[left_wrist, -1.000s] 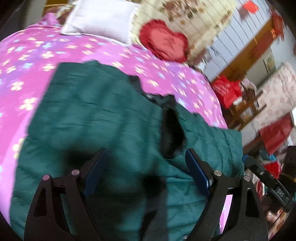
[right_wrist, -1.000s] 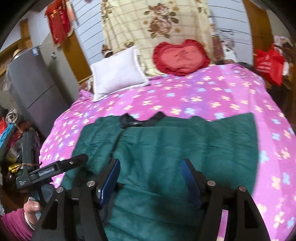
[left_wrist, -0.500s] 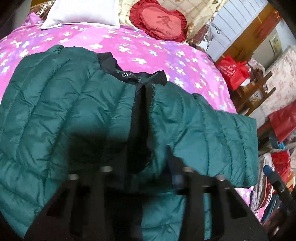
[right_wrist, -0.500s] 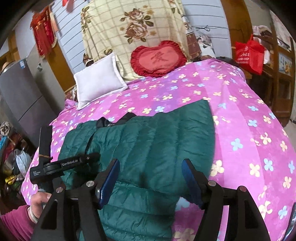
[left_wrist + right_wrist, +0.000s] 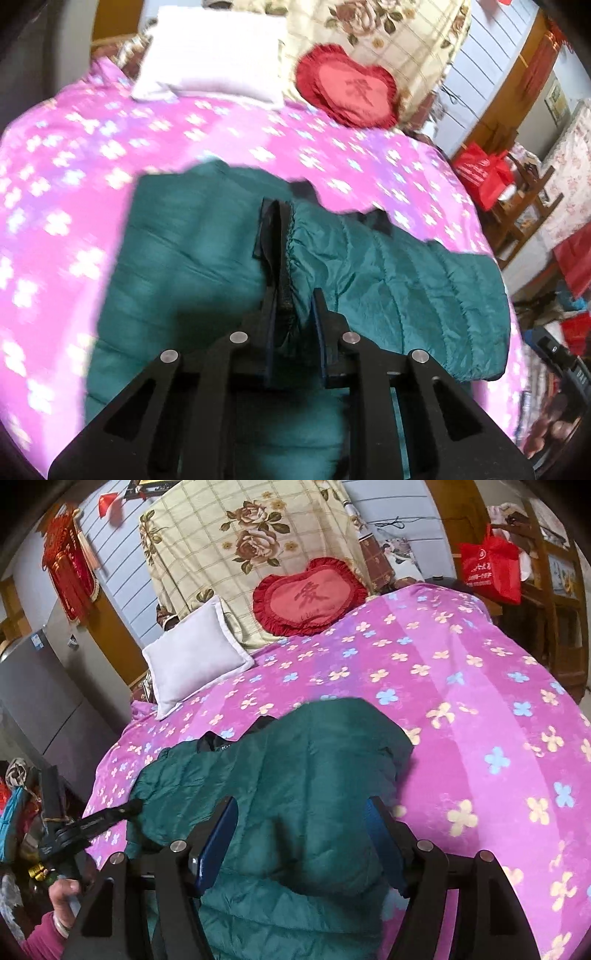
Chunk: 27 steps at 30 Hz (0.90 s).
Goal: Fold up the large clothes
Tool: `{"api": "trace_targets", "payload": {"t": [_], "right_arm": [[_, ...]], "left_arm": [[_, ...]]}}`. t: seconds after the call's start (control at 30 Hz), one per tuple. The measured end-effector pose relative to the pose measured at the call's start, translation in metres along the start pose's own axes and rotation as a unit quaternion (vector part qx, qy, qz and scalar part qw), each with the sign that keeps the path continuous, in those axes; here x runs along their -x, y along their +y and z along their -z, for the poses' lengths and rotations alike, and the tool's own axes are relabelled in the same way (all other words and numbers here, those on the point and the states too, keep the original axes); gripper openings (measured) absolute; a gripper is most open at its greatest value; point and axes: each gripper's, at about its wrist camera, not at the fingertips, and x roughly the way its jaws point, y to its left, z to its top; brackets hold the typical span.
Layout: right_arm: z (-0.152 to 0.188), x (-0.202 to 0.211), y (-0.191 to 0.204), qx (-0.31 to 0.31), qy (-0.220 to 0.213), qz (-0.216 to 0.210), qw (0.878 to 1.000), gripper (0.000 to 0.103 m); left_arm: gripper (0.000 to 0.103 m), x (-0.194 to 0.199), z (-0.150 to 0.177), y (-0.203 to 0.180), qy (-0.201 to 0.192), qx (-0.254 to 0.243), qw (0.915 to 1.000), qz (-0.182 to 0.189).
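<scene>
A dark green quilted jacket lies on the pink flowered bedspread. My left gripper is shut on the jacket's sleeve cuff, whose black lining shows, and holds that end raised off the body of the jacket. In the right wrist view the same jacket lies with its black collar toward the pillows. My right gripper hovers open over the jacket's near part, pads off the cloth. The left gripper appears there at the jacket's left edge, held by a hand.
A white pillow and a red heart cushion lie at the head of the bed. A grey fridge stands left of the bed. A red bag hangs on wooden shelves on the right. Clutter lies on the floor at both sides.
The left jaws went from wide open to shut on the sleeve cuff and pulled it up and back. The right gripper stayed open and shifted sideways over the jacket.
</scene>
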Motion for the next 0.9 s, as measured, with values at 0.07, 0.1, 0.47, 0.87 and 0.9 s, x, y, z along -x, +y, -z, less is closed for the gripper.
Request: {"api": "trace_targets", "payload": {"t": [0.07, 0.1, 0.47, 0.87, 0.9], "right_arm": [[-0.003, -0.012, 0.008, 0.010, 0.007, 0.002, 1.000, 0.068], [-0.004, -0.019, 0.012, 0.018, 0.010, 0.004, 1.000, 0.068], [0.008, -0.115, 0.047, 0.075, 0.062, 0.039, 0.995, 0.068], [-0.026, -0.075, 0.030, 0.048, 0.029, 0.049, 0.997, 0.069], [-0.029, -0.072, 0.031, 0.052, 0.025, 0.052, 0.997, 0.069]], "left_arm": [[0.016, 0.006, -0.005, 0.015, -0.009, 0.000, 0.9999, -0.014], [0.016, 0.008, -0.007, 0.022, -0.012, 0.002, 0.9997, -0.019], [0.016, -0.012, 0.005, 0.087, 0.005, 0.038, 0.9965, -0.074], [0.078, 0.035, -0.012, 0.103, -0.072, 0.091, 0.9931, -0.015], [0.079, 0.036, -0.014, 0.100, -0.077, 0.087, 0.9931, -0.014]]}}
